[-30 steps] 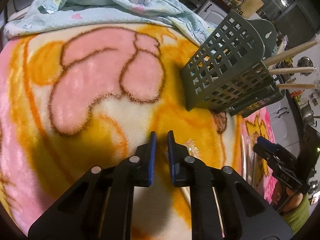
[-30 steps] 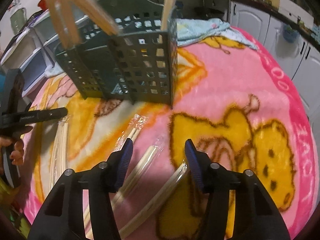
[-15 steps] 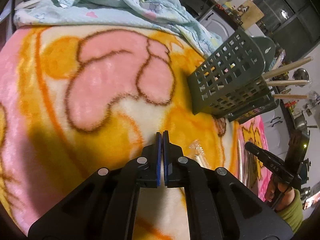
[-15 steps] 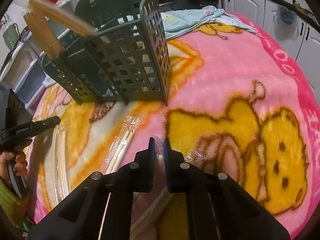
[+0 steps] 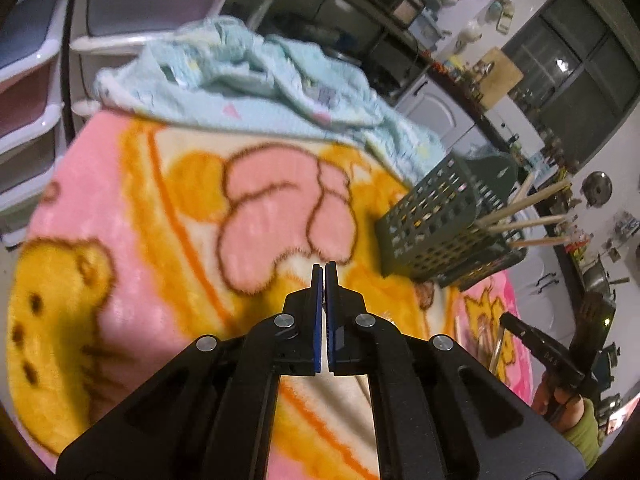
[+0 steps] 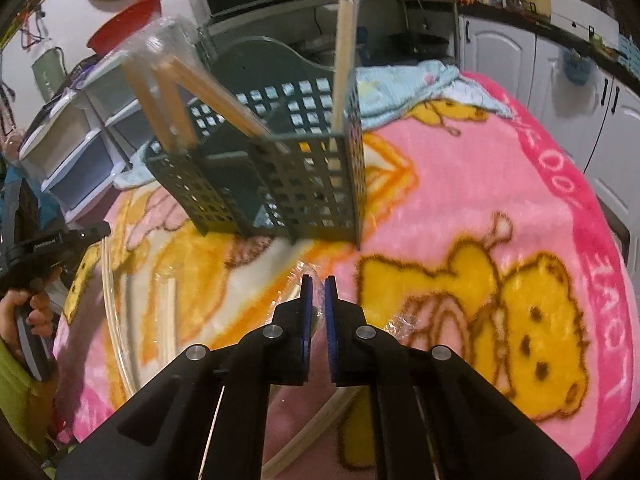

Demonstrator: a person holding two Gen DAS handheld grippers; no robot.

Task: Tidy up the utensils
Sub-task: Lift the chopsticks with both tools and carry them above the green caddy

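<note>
Our right gripper has just closed, pinching a wrapped chopstick pair that runs back under it; the green basket is straight ahead, nearer this hand. Left gripper pressed together, empty.

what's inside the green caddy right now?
Three wrapped chopstick pairs stand in the green caddy, leaning out over its rim: two at the left end, one at the right corner. Their lower ends are mostly hidden behind the grid walls.

Chopsticks stand in caddy on blanket.
</note>
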